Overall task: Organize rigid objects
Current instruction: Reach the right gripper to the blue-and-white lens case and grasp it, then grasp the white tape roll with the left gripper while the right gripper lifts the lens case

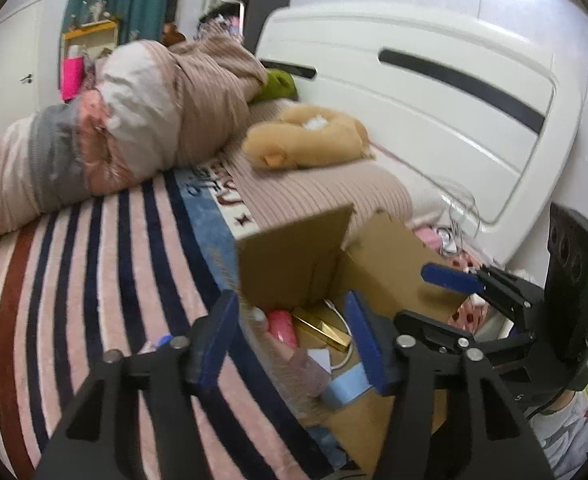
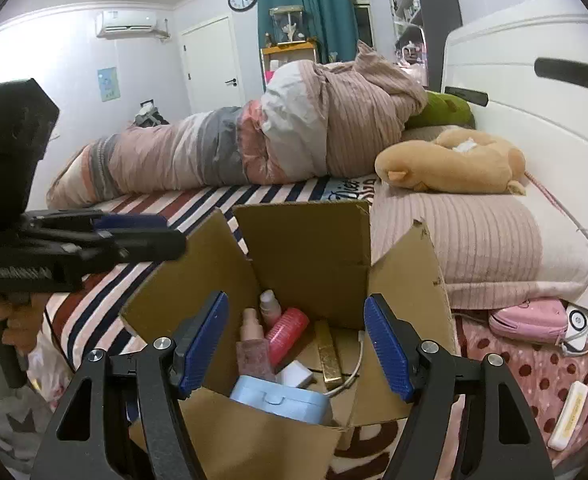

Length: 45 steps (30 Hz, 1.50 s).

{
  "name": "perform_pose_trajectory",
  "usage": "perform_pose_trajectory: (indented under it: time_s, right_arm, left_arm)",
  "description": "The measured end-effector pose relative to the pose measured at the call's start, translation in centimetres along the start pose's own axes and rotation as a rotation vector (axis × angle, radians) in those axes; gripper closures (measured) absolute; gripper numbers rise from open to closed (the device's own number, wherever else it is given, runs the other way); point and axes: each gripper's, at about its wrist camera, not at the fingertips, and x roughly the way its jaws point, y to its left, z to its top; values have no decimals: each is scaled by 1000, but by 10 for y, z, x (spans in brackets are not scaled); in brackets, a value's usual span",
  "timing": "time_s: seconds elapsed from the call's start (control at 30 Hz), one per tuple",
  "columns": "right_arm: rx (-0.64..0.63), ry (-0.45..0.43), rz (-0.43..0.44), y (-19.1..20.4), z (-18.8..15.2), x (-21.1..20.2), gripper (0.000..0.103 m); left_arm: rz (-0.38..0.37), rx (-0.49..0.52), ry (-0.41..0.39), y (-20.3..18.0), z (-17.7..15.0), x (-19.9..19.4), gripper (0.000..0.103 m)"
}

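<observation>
An open cardboard box (image 2: 310, 240) stands on the bed; it also shows in the left wrist view (image 1: 294, 256). Inside lie a pink ribbed roller (image 2: 287, 334), a clear pink bottle (image 2: 253, 348), a smaller pink bottle (image 2: 270, 306), a gold bar (image 2: 330, 356), a light blue case (image 2: 281, 400), a white block (image 2: 296, 376) and a white cable (image 2: 354, 376). My right gripper (image 2: 296, 346) is open and empty just above the box's near side. My left gripper (image 1: 289, 340) is open and empty at the box's left wall. The left gripper also shows in the right wrist view (image 2: 133, 236), left of the box.
A rolled duvet (image 2: 229, 148) and a tan plush toy (image 2: 454, 164) lie at the back of the striped bed. A pink pouch (image 2: 528, 320), a white charger (image 2: 578, 324) and a cream flat case (image 2: 568, 416) lie right of the box. The white headboard (image 1: 434, 92) bounds the right.
</observation>
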Motion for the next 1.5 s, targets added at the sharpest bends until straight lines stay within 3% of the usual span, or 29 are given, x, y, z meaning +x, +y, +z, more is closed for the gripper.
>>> perform_pose_trajectory:
  time_s: [0.2, 0.4, 0.53, 0.7, 0.8, 0.9, 1.03, 1.13, 1.23, 1.33, 1.4, 1.43, 1.5]
  right_arm:
    - [-73, -57, 71, 48, 19, -13, 36]
    - [-178, -63, 177, 127, 35, -5, 36]
    - [-279, 0, 195, 186, 29, 23, 36]
    - [-294, 143, 226, 222, -1, 74, 36]
    - [-230, 224, 181, 217, -21, 112, 36]
    - [-133, 282, 64, 194, -40, 155, 37]
    - [-69, 288, -53, 167, -50, 198, 47]
    - [-50, 294, -105, 153, -50, 220, 49]
    - [-62, 281, -92, 145, -48, 233, 51]
    - [-89, 263, -106, 142, -45, 242, 61]
    - [-89, 266, -93, 142, -46, 244, 77]
    - [-94, 266, -94, 143, -46, 242, 77]
    - [-105, 263, -89, 144, -49, 237, 77]
  left_arm:
    - [73, -78, -90, 50, -9, -44, 40]
    - [176, -106, -114, 111, -34, -73, 36]
    - [233, -132, -83, 157, -59, -73, 35]
    - [228, -170, -6, 198, -90, -54, 35]
    - [194, -190, 47, 214, -104, -33, 35]
    - [148, -195, 99, 218, -110, -6, 35]
    - [55, -200, 175, 216, -109, 41, 35]
    - [-15, -196, 222, 210, -102, 79, 35]
    - [-64, -192, 252, 205, -97, 108, 35]
    - [-99, -197, 264, 201, -93, 131, 37]
    - [-104, -198, 259, 198, -92, 139, 48]
    - [-115, -205, 258, 197, -91, 141, 64]
    - [-114, -211, 263, 197, -93, 139, 64]
